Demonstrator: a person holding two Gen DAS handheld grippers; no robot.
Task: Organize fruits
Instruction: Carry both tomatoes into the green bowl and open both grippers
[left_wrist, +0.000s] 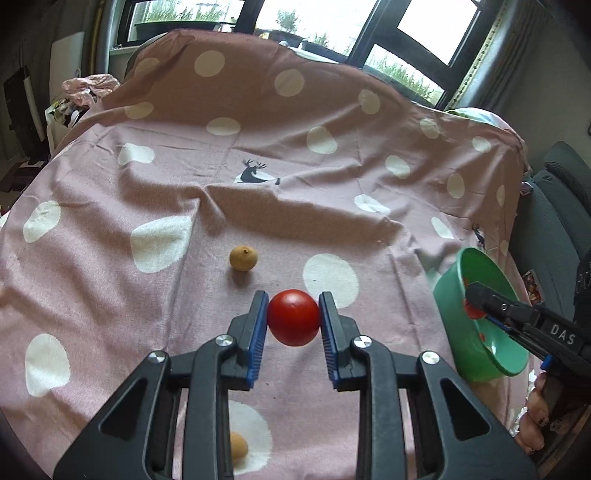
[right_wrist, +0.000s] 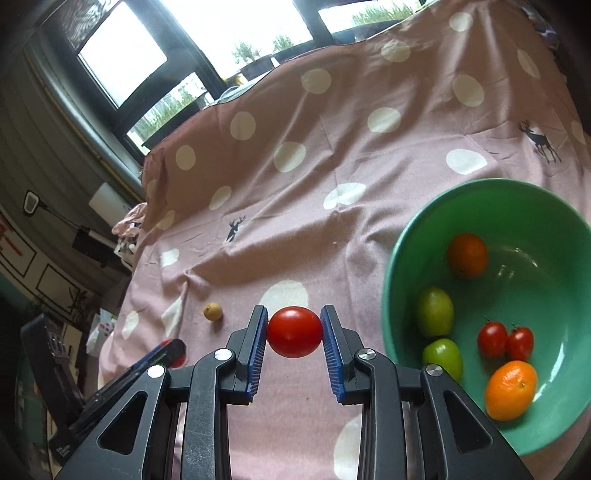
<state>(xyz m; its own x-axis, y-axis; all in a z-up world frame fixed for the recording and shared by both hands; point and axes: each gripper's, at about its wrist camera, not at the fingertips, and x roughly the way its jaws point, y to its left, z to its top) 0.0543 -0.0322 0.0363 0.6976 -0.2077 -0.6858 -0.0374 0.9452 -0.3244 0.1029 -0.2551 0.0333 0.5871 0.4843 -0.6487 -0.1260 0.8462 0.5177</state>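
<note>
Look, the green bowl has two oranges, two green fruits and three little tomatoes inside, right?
Nearly. The right wrist view shows only two little tomatoes in the green bowl, beside the two oranges and two green fruits. A third tomato is gripped in the right tool, outside the bowl.

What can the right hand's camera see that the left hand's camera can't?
Only the right wrist view looks into the green bowl: two oranges, two green fruits and two small tomatoes. Only the left wrist view shows a second brown fruit low under its gripper. Both show the spotted cloth, one small brown fruit, and a tomato pinched in each gripper.
</note>
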